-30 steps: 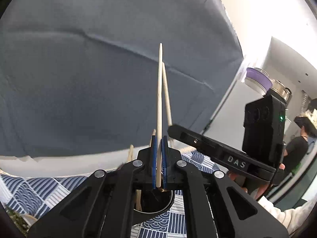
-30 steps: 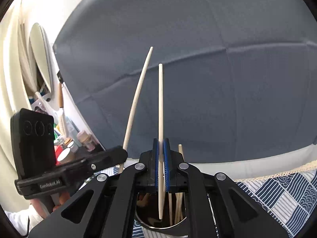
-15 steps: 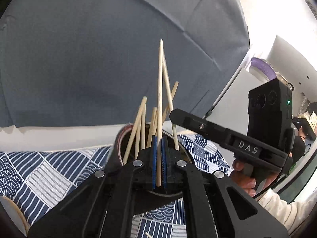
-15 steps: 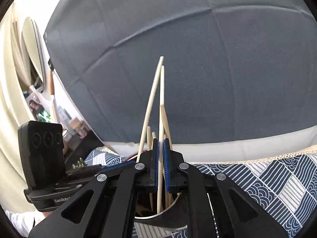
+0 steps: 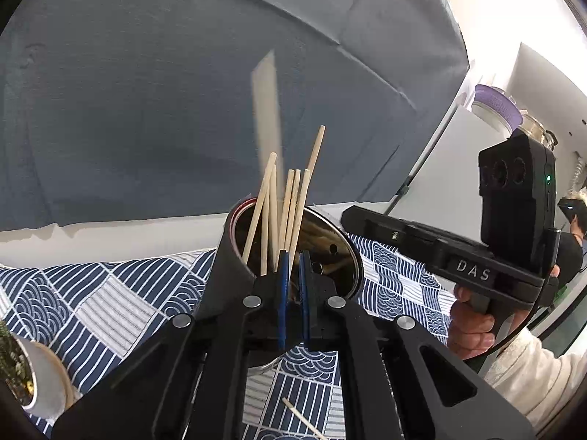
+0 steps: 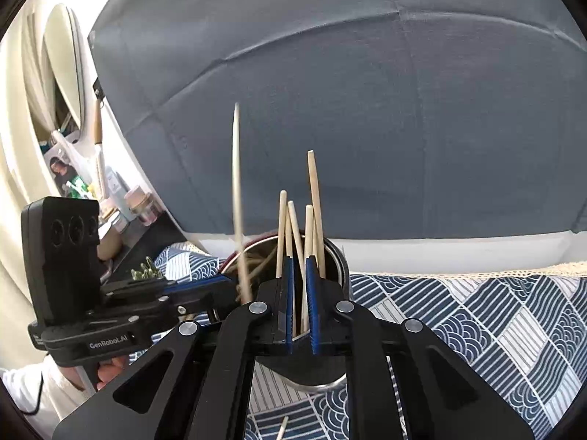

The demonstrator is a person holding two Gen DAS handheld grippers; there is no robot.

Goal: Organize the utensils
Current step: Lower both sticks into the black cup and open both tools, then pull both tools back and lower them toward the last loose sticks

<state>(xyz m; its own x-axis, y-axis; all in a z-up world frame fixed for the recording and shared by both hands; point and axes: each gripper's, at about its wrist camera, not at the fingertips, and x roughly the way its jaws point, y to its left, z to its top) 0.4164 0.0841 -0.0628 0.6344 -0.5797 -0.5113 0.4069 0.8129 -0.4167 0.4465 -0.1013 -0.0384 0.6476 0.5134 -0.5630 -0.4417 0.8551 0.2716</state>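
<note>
A metal utensil cup [image 5: 234, 245] [image 6: 335, 256] stands on the patterned cloth and holds several wooden chopsticks [image 5: 290, 201] [image 6: 315, 198]. My left gripper [image 5: 292, 275] is open just above the cup's rim; a blurred chopstick [image 5: 266, 110] is dropping from it into the cup. My right gripper [image 6: 300, 286] is open over the cup, empty, with chopsticks standing between its blue pads. The falling chopstick shows in the right wrist view [image 6: 236, 183], left of my fingers. Each gripper shows in the other's view: the right [image 5: 367, 220], the left [image 6: 205, 293].
A blue and white patterned tablecloth [image 5: 110, 293] [image 6: 477, 311] covers the table. A loose chopstick [image 5: 301, 418] lies on it near me. A white plant pot [image 5: 33, 377] stands at the left. A grey cloth backdrop [image 5: 146, 91] hangs behind. Shelves with bottles [image 6: 110, 198] are far left.
Both grippers have opened and let go of their chopsticks, which dropped into the cup; the left one is still falling. Both grippers have tilted down toward the cup.
</note>
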